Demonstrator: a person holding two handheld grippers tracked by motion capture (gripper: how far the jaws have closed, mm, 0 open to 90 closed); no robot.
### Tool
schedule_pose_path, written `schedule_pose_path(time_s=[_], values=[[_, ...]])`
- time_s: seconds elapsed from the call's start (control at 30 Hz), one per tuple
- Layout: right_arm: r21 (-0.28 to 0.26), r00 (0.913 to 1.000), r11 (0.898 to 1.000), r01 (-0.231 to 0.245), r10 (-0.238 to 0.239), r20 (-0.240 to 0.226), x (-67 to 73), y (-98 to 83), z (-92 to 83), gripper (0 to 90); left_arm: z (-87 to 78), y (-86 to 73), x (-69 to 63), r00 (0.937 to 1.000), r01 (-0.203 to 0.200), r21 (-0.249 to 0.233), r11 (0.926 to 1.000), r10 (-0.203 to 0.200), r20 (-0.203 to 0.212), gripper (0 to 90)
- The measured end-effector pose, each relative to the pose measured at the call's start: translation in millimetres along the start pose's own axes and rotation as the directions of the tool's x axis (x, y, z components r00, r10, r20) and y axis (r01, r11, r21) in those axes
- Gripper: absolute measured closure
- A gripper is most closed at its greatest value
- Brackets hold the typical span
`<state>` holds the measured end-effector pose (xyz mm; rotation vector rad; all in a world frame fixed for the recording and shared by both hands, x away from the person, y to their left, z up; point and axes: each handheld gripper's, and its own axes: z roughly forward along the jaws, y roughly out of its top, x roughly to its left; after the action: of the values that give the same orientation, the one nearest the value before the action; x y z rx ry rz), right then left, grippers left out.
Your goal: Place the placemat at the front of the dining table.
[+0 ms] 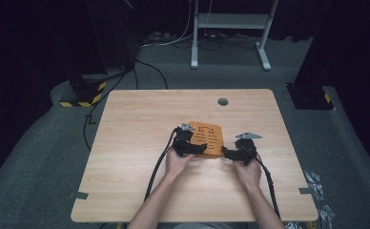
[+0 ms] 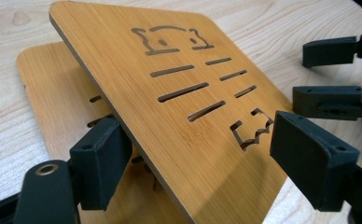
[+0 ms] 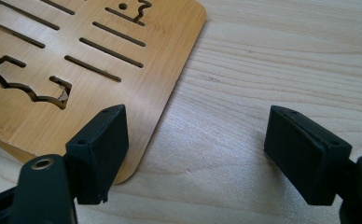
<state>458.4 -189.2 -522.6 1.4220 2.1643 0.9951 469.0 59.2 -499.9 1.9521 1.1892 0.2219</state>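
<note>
Near table (image 1: 126, 191) centre: both forearms in from bottom edge, hands side by side. Left gripper (image 2: 188, 154) at board's left edge, jaws wide, straddling lifted upper bamboo panel (image 2: 170, 93), no grip seen. Right gripper (image 3: 193, 149) jaws wide, nothing between, just beside panel's rounded corner. Upper panel tilted over lower panel (image 2: 44, 93); long axis runs away from person. Bare tabletop all round, esp. left + front.

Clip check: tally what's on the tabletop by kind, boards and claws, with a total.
Orange bamboo boards with cut-out slots, hinged or stacked: 2 (tilted upper board, flat lower board)
Black two-jaw claws: 2 (left claw, right claw)
Total: 4
</note>
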Motion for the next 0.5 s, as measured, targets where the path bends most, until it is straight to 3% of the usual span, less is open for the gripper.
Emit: schedule_pose_path(time_s=[0.3,0.5], values=[[-0.011,0.9999,1.0,-0.015,0.015,0.002,-1.1,-0.4,0.1,22.4,-0.9,5.8,-11.1,0.9993,-0.038,-0.01,0.9992,0.038,-0.002,22.7],[-0.016,0.9999,1.0,-0.012,0.013,0.008,-2.2,-0.7,0.0,23.3,-3.3,8.8,-16.2,0.9991,-0.04,-0.03,0.9988,0.04,0.012,22.6]])
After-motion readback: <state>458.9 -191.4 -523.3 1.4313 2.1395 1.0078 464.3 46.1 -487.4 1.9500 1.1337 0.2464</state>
